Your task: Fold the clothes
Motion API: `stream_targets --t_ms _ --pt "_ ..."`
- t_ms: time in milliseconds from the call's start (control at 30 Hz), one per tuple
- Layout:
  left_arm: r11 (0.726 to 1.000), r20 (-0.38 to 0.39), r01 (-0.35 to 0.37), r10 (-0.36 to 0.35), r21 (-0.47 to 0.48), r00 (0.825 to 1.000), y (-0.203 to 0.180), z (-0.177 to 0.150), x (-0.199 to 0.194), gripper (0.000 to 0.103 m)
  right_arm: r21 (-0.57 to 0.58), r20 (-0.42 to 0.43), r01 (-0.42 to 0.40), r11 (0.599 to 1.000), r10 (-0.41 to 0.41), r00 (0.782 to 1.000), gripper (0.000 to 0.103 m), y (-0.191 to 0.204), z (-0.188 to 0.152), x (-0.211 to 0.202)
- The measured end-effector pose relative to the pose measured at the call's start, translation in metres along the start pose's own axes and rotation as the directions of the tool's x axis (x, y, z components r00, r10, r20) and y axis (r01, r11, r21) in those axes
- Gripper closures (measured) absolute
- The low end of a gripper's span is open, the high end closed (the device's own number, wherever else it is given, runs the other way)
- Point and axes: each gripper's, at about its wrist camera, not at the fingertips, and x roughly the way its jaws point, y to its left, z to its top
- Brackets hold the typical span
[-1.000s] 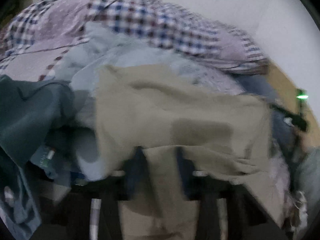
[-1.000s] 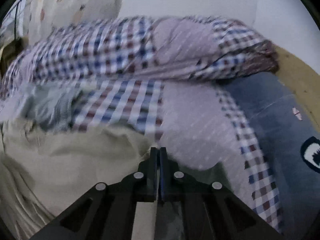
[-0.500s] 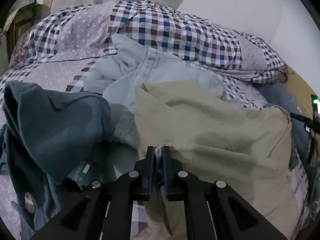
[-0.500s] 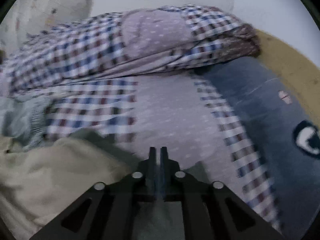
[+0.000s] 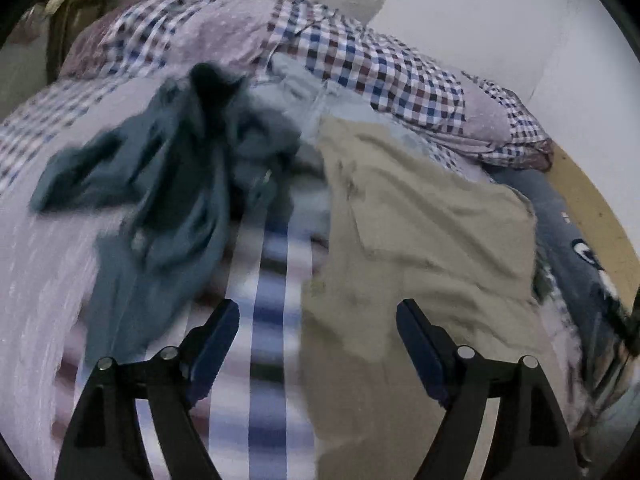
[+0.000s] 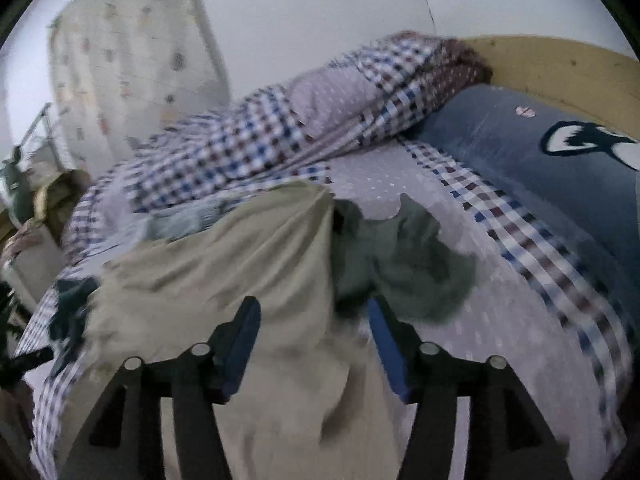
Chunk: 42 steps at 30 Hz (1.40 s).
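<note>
A beige garment (image 5: 420, 232) lies spread on the bed, reaching the lower right of the left wrist view; it fills the lower left of the right wrist view (image 6: 240, 272). A crumpled teal garment (image 5: 172, 184) lies to its left, with a pale blue one (image 5: 304, 108) behind. A dark green garment (image 6: 408, 264) is bunched to the right of the beige one. My left gripper (image 5: 318, 320) is open above the beige garment's left edge, holding nothing. My right gripper (image 6: 314, 320) is open over the beige garment's right edge, also empty.
A checked duvet (image 5: 360, 60) is heaped along the back of the bed by the white wall. A blue pillow with a dark motif (image 6: 540, 152) lies at the right against a wooden bed frame (image 6: 560, 68). A patterned curtain (image 6: 128, 60) hangs at the left.
Both grippers were shut on the beige garment; both have opened and let it go. It now lies flat on the bed, and both grippers have drawn back.
</note>
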Motion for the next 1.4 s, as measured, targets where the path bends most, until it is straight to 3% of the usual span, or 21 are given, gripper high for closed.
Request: stream_targets --t_ms 100,200,333,400,567,767,1067,1167,1267,1400 --pt "0.995 0.027 0.037 -0.035 -0.095 0.999 0.009 -0.033 -0.041 0.019 -0.043 0.087 0.006 0.999 -0.002 0.996 0.024 0.023 -0.043 -0.063" --pt "0.986 0.017 0.027 -0.025 -0.166 1.0 0.016 -0.067 -0.069 0.019 -0.064 0.188 0.019 0.998 -0.007 0.982 0.022 0.047 -0.093 -0.112" --pt "0.981 -0.031 -0.017 0.011 -0.193 0.999 0.02 -0.109 -0.093 0.019 -0.039 0.11 -0.038 0.999 0.042 0.993 0.022 0.069 -0.136 -0.111" --pt "0.978 -0.043 -0.008 -0.001 -0.208 0.999 0.018 -0.127 -0.102 0.019 -0.095 0.051 -0.041 0.995 0.046 0.998 0.022 0.086 -0.152 -0.106" --pt "0.979 -0.035 -0.048 0.042 -0.199 0.999 0.013 -0.164 -0.125 0.019 -0.15 0.04 -0.073 0.986 0.08 0.996 0.022 0.11 -0.167 -0.113" --pt "0.978 -0.114 -0.075 0.054 -0.193 0.992 0.012 -0.205 -0.121 0.019 -0.08 -0.005 -0.089 0.993 0.089 0.996 0.022 0.11 -0.18 -0.116" --pt "0.966 -0.147 0.041 -0.081 -0.254 0.986 0.004 -0.236 -0.112 0.019 -0.121 -0.081 -0.076 0.99 0.067 0.994 0.022 0.125 -0.2 -0.113" --pt "0.952 -0.144 0.085 -0.132 -0.293 0.981 0.006 -0.238 -0.108 0.019 -0.15 -0.09 -0.075 0.986 0.061 0.994 0.022 0.13 -0.208 -0.118" --pt "0.936 -0.172 0.085 -0.151 -0.34 0.973 0.009 -0.242 -0.101 0.02 -0.164 -0.097 -0.079 0.983 0.063 0.993 0.022 0.135 -0.214 -0.124" --pt "0.934 -0.223 0.068 -0.154 -0.35 0.963 0.009 -0.249 -0.095 0.033 -0.193 -0.099 -0.086 0.978 0.068 0.993 0.022 0.143 -0.22 -0.13"
